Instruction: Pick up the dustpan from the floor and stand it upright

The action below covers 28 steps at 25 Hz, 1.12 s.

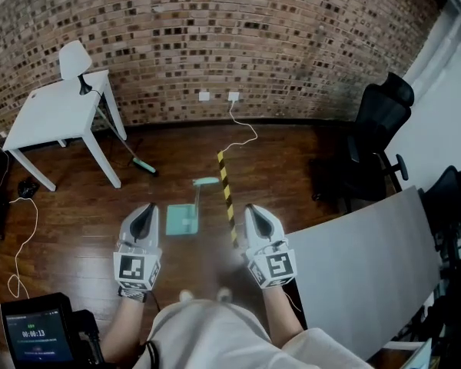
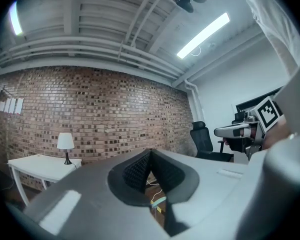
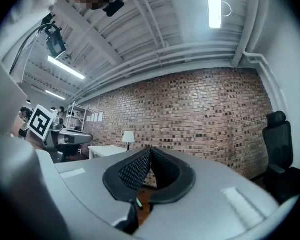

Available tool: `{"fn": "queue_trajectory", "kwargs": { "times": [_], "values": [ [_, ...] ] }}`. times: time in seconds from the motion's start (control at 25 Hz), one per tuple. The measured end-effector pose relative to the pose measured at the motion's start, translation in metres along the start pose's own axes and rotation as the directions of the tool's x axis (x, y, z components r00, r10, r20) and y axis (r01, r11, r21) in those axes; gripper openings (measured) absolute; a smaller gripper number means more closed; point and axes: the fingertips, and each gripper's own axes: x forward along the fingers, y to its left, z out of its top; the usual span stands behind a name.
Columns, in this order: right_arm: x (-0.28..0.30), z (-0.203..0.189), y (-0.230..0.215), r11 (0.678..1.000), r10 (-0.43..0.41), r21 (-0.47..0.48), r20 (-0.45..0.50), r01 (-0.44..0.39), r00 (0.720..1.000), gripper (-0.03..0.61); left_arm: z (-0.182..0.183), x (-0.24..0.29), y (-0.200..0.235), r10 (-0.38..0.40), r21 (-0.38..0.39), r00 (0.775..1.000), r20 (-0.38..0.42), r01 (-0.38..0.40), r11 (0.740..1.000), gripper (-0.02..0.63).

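A brick wall (image 1: 238, 37) closed the far side, above a dark wooden floor (image 1: 77, 229). A grey board (image 1: 369, 275) lay near right, a white table (image 1: 54, 114) stood far left, and a black office chair (image 1: 376, 144) stood far right. The teal dustpan (image 1: 183, 220) sat on the floor ahead, between the two grippers and touching neither. The left gripper (image 1: 144, 217) and right gripper (image 1: 255, 210) were held level, each with its jaws pressed together on nothing.
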Motion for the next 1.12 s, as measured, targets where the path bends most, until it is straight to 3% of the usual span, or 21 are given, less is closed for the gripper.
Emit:
{"fn": "queue_trajectory", "kwargs": {
  "times": [0.44, 0.64, 0.88, 1.12],
  "values": [
    [-0.01, 0.015, 0.015, 1.0, 0.016, -0.01, -0.009, -0.016, 1.0, 0.014, -0.002, -0.016, -0.005, -0.007, -0.028, 1.0, -0.011, 0.006, 1.0, 0.002],
    [-0.038, 0.022, 0.013, 0.999, -0.007, 0.047, 0.008, 0.007, 1.0, 0.012, 0.004, -0.024, -0.013, -0.032, -0.013, 0.999, -0.008, 0.032, 0.999, 0.002],
    [-0.135, 0.015, 0.021, 0.996, -0.014, 0.093, 0.049, 0.009, 0.999, 0.012, -0.009, -0.1, -0.073, -0.012, -0.063, 1.0, -0.021, 0.011, 0.998, 0.002],
    [-0.267, 0.022, 0.03, 1.0, 0.017, 0.004, 0.054, -0.017, 0.998, 0.012, -0.007, -0.206, -0.167, 0.037, -0.047, 0.999, 0.002, -0.037, 0.998, 0.002]
  ]
}}
